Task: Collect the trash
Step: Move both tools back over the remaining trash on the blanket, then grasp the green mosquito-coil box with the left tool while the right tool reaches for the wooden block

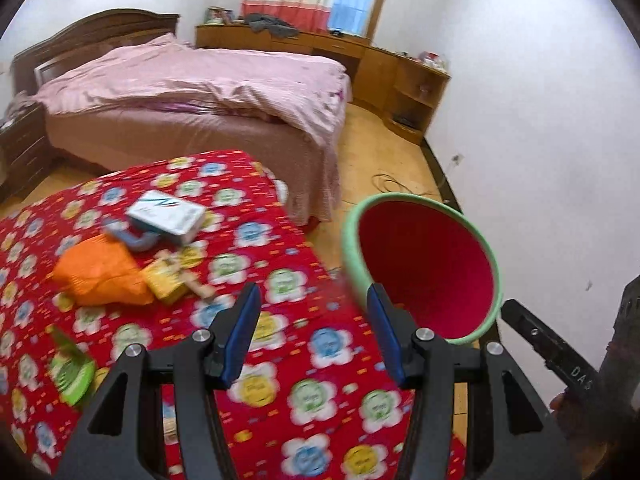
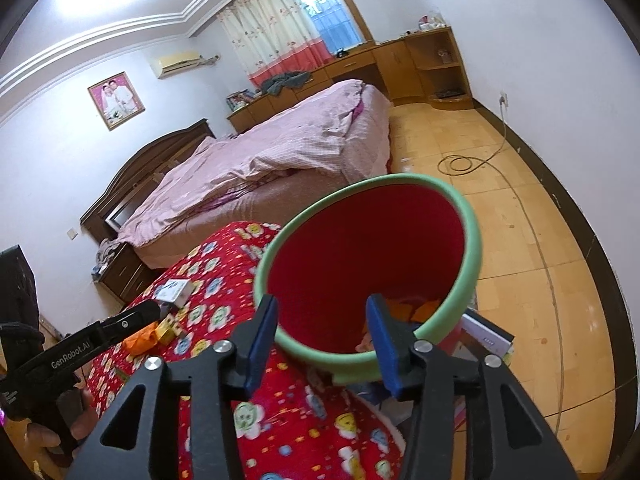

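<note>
Straddling the near rim of the bin (image 2: 400, 216), right gripper (image 2: 322, 344) is spread wide, gripping nothing. Left gripper (image 1: 314, 336) also spread, empty, over the red cloth (image 1: 280, 408). Bin at centre frame, mouth tilted toward the camera. Orange bag (image 1: 100, 276) lies mid-left.

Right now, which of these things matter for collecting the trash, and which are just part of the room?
For the job:
- red bin
- orange bag
- yellow packet
- white box
- green wrapper

Just lying about:
- pink bed
- grey clothes
- floor cable
</note>
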Tool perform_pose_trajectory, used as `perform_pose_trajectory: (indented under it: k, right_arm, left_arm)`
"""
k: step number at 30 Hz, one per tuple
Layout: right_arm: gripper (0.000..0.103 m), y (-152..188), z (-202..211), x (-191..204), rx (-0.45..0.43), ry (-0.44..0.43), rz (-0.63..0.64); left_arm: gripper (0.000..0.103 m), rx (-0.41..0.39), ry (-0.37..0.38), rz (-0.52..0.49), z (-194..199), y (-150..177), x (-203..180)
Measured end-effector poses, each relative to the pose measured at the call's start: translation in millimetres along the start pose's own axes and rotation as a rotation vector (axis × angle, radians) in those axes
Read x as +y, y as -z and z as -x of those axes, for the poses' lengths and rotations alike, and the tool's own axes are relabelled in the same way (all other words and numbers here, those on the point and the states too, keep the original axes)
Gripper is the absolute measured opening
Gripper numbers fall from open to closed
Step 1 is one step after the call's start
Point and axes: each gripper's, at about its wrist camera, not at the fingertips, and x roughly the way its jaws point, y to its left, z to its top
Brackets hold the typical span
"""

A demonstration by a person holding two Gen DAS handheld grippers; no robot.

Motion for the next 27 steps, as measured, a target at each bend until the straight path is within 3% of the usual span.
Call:
perform_pose_trajectory:
  k: [18, 22, 27]
  right_arm:
    - [0.063, 23.5, -6.6, 56.7, 0.071, -0.056, 0.065]
    - [0.065, 30.0, -10.1, 62.9, 0.091, -0.064, 0.074]
    - [0.066, 38.4, -13.6, 66.3, 0.119, -0.066, 0.078]
  left_arm:
    - [0.057, -0.019, -0.277, 0.163, 46.5, 28.6, 123.4]
    - [0.068, 0.005, -0.333, 0.2, 45.4, 39.0, 145.6]
    - [0.068, 0.061, -0.375, 0.234, 34.0, 52.8, 165.4]
